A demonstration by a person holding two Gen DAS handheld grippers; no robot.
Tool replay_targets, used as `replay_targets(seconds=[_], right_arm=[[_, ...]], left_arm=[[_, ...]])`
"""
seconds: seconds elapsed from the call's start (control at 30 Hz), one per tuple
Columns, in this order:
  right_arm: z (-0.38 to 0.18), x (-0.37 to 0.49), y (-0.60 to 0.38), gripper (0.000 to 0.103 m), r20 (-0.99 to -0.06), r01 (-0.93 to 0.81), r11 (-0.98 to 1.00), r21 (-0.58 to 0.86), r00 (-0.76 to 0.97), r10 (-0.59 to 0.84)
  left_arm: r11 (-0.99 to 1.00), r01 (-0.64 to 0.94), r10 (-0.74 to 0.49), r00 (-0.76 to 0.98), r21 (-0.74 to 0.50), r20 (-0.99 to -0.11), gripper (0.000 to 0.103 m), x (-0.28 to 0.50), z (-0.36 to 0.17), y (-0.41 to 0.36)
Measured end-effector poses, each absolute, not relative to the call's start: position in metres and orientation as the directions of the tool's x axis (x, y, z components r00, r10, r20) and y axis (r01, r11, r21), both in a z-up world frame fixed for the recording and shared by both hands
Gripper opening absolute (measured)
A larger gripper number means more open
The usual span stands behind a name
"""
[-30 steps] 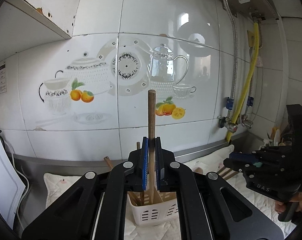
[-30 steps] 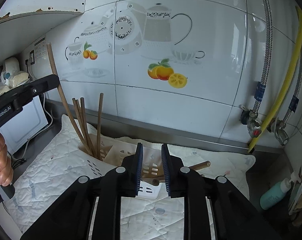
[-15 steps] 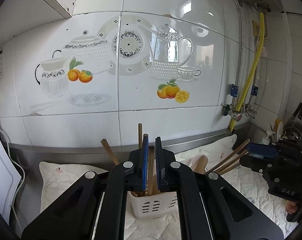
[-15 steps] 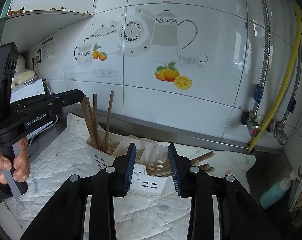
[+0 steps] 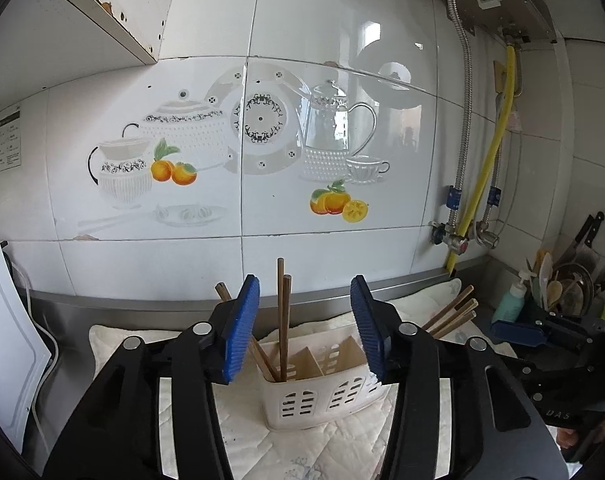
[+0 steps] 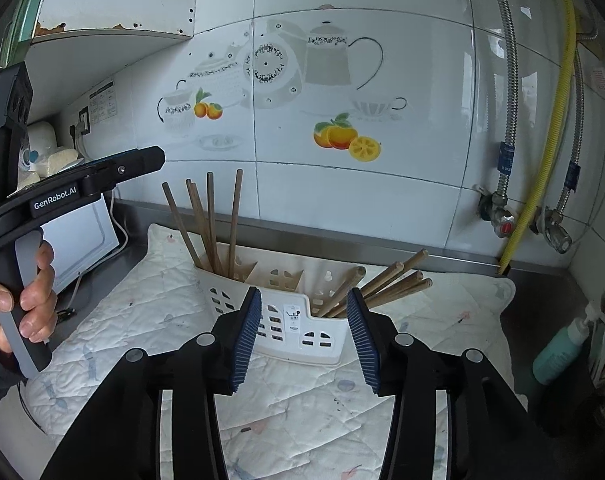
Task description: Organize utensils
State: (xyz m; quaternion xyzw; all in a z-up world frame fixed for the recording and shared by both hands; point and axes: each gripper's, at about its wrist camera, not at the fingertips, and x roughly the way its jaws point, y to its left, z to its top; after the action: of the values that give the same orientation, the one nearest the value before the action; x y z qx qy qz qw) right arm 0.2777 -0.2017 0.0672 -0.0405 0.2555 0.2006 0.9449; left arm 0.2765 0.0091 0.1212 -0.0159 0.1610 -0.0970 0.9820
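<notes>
the white slotted caddy (image 6: pixel 290 320) stands on a quilted cloth (image 6: pixel 142 320) near the table's back edge, under the tiled wall. upright brown chopsticks (image 6: pixel 210 224) fill its left end compartment; a second bunch (image 6: pixel 394 280) leans out of the right end. the right view shows a small printed label on the caddy's front — too small to read — and "genrobot.ai" on the left tool (image 6: pixel 150 160), gripped by a hand (image 6: pixel 22 304). the left view shows "das" on the right tool (image 5: pixel 518 332). both tools' jaws have just been opening and stand apart with nothing between them — the chopsticks stand free beyond the left tool's pads (image 5: pixel 242 328). a teal bottle (image 6: pixel 558 352) sits at the table's right edge.
</notes>
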Motion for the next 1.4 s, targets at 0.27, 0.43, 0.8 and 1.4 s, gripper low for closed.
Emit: replay_targets(seconds=[0.27,0.43,0.8,1.4], right_arm=[[0.055,0.247,-0.206,0.046,-0.501,-0.39,0.917,0.086,0.778,0.378],[0.044,0.227,-0.21,0.051,-0.499,-0.377,0.916,0.139,0.772,0.394],[0.022,0.182,-0.208,0.07,-0.505,-0.359,0.919,0.165,0.769,0.391],[0.011,0.141,-0.205,0.09,-0.504,-0.29,0.948,0.13,0.804,0.315]], left_arm=[[0.982,0.163,-0.185,0.935,-0.097,-0.302,0.078,0.232,0.115,0.024],[0.983,0.143,-0.172,0.934,-0.113,-0.312,0.091,0.205,0.098,0.035],[0.995,0.09,-0.096,0.931,-0.032,-0.351,0.098,0.149,0.06,0.04],[1.0,0.016,-0.005,0.928,0.026,-0.374,0.098,0.105,0.035,0.043]])
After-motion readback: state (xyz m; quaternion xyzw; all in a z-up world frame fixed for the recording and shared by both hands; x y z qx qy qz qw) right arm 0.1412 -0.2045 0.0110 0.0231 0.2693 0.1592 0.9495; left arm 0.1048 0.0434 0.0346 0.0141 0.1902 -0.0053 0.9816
